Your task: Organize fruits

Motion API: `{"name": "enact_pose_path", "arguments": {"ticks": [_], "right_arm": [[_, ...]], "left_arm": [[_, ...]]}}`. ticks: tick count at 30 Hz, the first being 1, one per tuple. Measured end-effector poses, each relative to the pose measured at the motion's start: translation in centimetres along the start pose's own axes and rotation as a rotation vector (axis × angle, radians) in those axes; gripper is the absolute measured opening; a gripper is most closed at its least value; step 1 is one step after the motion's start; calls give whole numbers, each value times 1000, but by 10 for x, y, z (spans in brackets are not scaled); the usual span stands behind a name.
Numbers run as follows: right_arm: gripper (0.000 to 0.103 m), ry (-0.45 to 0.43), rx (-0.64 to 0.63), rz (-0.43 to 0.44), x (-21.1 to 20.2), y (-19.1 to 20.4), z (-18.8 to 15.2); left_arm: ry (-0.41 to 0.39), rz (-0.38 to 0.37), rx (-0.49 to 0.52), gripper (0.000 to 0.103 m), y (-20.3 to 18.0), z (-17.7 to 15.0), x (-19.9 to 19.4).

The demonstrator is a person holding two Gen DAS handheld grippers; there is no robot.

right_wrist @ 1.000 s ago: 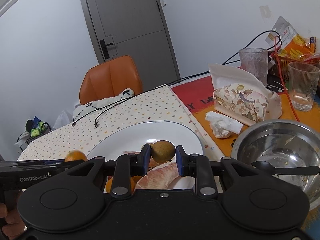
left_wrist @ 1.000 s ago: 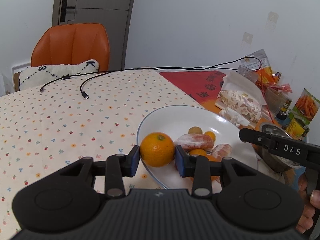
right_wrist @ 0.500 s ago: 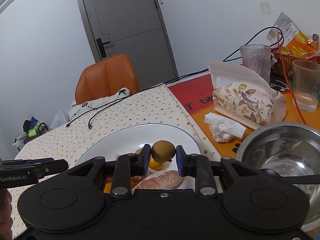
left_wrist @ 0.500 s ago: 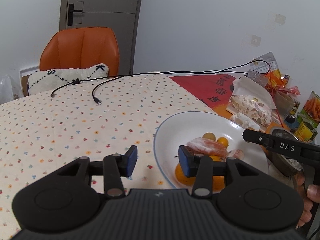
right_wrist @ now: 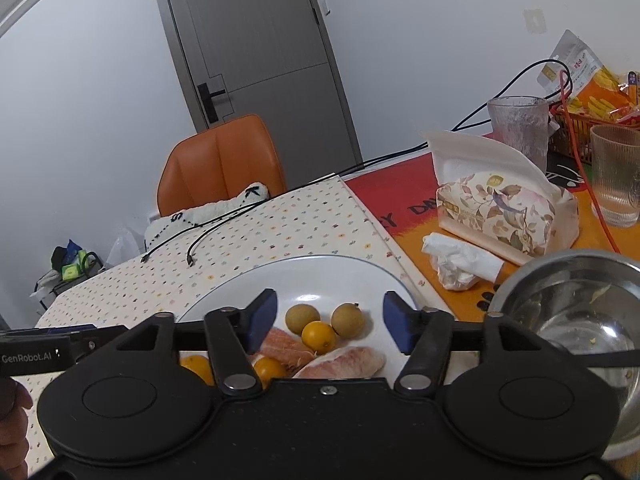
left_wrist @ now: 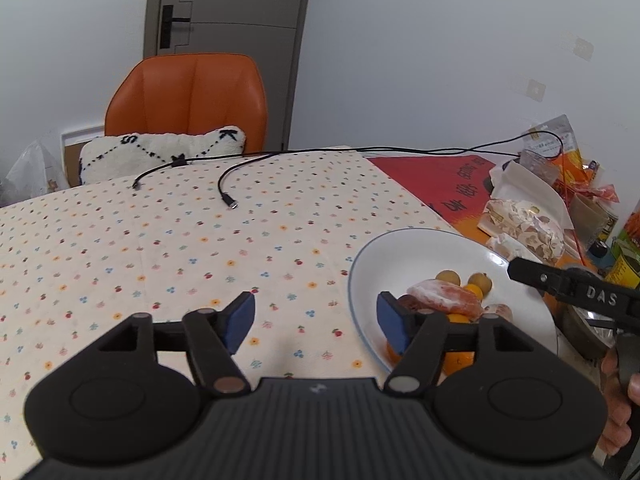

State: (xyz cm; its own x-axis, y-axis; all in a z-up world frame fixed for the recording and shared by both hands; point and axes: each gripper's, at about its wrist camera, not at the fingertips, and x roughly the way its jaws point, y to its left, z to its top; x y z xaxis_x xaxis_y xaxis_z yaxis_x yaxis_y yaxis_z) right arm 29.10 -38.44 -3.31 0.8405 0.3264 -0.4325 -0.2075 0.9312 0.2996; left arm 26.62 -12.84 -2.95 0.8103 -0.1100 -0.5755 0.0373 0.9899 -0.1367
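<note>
I see a glossy white plate [right_wrist: 320,276] on the tabletop's matt printed cloth [left_wrist: 160,248], beside a shiny metal bowl [right_wrist: 576,312]. My gripper fingers [right_wrist: 262,318] look like matt black plastic with blue pads; the ribbed glass [right_wrist: 616,176] is clear.

- Left wrist camera is looking low along its fingers over the dotted tablecloth [left_wrist: 160,240].
- Right wrist camera is hovering close above the white plate [right_wrist: 320,276].
- Both are sharing plate [left_wrist: 400,252] and orange chair [left_wrist: 188,96].
</note>
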Motion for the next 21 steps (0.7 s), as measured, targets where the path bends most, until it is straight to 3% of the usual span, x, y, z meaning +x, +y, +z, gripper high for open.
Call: {"name": "enact_pose_path", "arguments": {"ticks": [4, 16, 21], "right_arm": [[70, 2, 2, 11, -6, 4, -3], [90, 13, 11, 59, -19, 23, -14], [92, 17, 8, 61, -24, 30, -20]], "left_arm": [[-9, 5, -26, 79, 6, -1, -6], [15, 0, -64, 84, 23, -7, -20], [-6, -5, -40, 85, 23, -11, -32]]}}
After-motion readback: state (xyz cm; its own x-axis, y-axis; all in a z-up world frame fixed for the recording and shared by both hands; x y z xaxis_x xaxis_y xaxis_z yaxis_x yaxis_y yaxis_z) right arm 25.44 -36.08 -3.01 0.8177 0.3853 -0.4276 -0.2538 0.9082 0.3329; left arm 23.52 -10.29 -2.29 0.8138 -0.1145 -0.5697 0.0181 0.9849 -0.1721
